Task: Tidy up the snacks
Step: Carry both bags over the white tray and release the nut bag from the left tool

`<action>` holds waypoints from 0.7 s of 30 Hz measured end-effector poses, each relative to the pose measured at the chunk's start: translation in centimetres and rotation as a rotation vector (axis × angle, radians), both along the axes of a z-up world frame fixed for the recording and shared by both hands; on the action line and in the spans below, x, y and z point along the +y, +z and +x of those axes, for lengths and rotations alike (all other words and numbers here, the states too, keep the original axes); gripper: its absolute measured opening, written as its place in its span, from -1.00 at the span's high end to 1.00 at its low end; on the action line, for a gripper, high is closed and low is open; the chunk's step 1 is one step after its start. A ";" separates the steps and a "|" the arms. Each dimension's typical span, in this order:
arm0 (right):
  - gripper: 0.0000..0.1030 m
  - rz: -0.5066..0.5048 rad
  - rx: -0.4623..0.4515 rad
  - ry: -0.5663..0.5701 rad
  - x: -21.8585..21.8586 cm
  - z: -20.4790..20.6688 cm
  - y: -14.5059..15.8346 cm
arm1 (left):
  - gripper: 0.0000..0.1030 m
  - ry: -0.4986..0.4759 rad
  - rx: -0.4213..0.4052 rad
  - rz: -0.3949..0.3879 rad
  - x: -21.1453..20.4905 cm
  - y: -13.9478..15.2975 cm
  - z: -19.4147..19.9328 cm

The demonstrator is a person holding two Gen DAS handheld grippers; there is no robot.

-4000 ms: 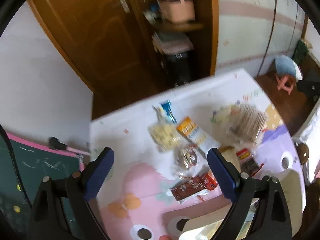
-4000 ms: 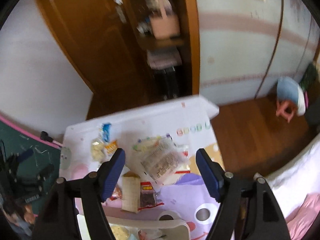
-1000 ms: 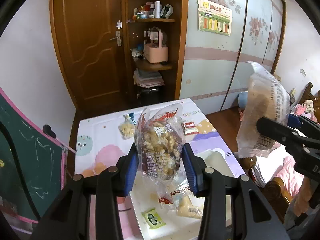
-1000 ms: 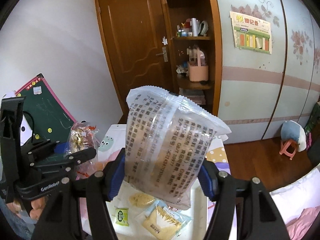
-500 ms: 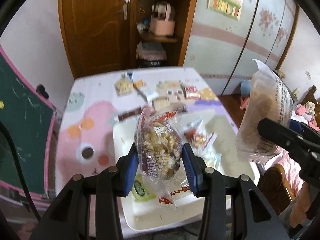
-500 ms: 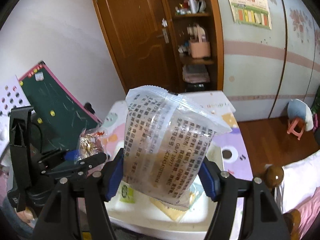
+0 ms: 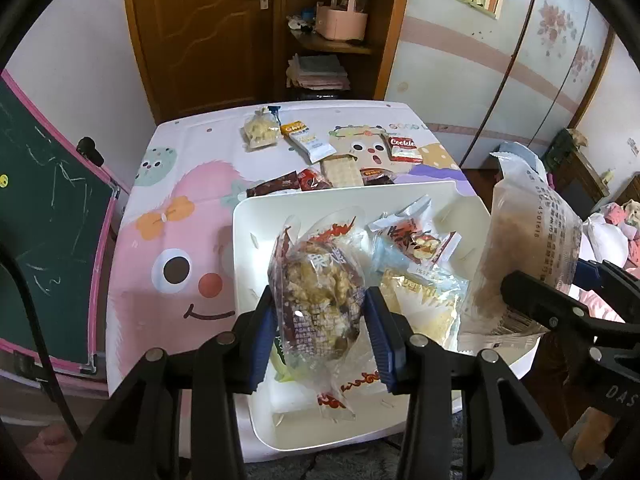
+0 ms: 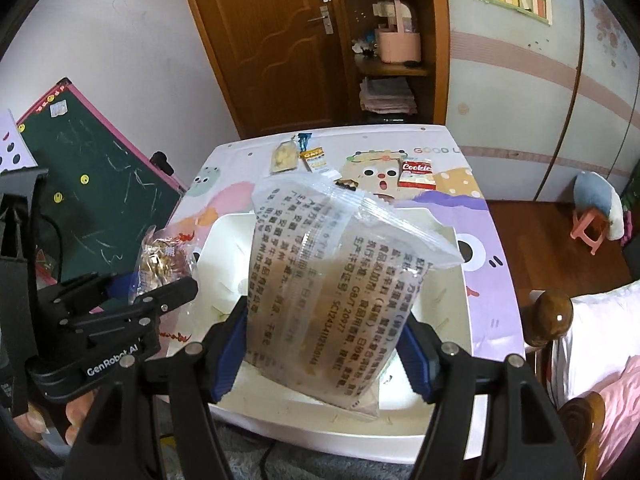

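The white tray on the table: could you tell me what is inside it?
In the white tray lie a red-printed packet and a yellow cake packet; both held bags hide whatever else is inside.

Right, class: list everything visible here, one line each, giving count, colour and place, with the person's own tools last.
White tray: one, near table edge.
Packets in tray: several, mixed colours.
Cookie packet: one, red-white, far table side.
Popcorn bag: one, yellowish, far side.
Wafer bar: one, pale, behind tray.
Chalkboard: one, green, left.
Nut snack bag: one, clear-red, in left gripper.
Printed clear bag: one, in right gripper.
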State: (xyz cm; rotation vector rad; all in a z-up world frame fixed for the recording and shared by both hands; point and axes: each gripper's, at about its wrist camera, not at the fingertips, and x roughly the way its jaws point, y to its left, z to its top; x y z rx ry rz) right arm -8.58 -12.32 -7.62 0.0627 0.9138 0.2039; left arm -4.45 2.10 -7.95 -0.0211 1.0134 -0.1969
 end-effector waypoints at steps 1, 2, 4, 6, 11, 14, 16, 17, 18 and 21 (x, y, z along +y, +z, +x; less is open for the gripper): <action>-0.32 -0.001 0.002 0.003 0.1 0.0 -0.1 | 0.19 0.000 0.003 0.000 0.0 -0.1 0.0; -0.32 -0.001 0.005 0.004 0.2 0.2 -0.2 | 0.19 0.000 0.007 0.000 0.0 -0.2 0.1; -0.32 0.000 0.014 0.006 0.2 0.4 -0.4 | 0.19 0.002 0.018 0.000 0.0 -0.5 0.2; -0.33 0.001 0.027 0.005 0.3 0.7 -0.6 | 0.19 0.001 0.027 0.002 -0.1 -0.8 0.3; -0.34 -0.001 0.039 0.002 0.1 0.9 -0.9 | 0.18 -0.007 0.041 0.009 -0.3 -1.2 0.4; -0.35 -0.006 0.044 -0.001 0.1 1.2 -1.1 | 0.18 0.000 0.043 0.019 -0.4 -1.3 0.5; -0.41 -0.004 0.053 -0.008 0.1 1.3 -1.3 | 0.09 0.012 0.027 0.034 -0.4 -1.0 0.4; -0.42 -0.005 0.054 -0.012 0.1 1.4 -1.4 | -0.19 0.016 0.021 0.042 -0.4 -0.9 0.3; -0.42 -0.004 0.056 -0.017 0.0 1.4 -1.5 | -0.39 0.023 0.015 0.053 -0.4 -0.8 0.3; -0.48 0.009 0.072 -0.025 -0.2 1.7 -1.8 | -0.73 0.033 -0.010 0.051 -0.3 -0.5 0.0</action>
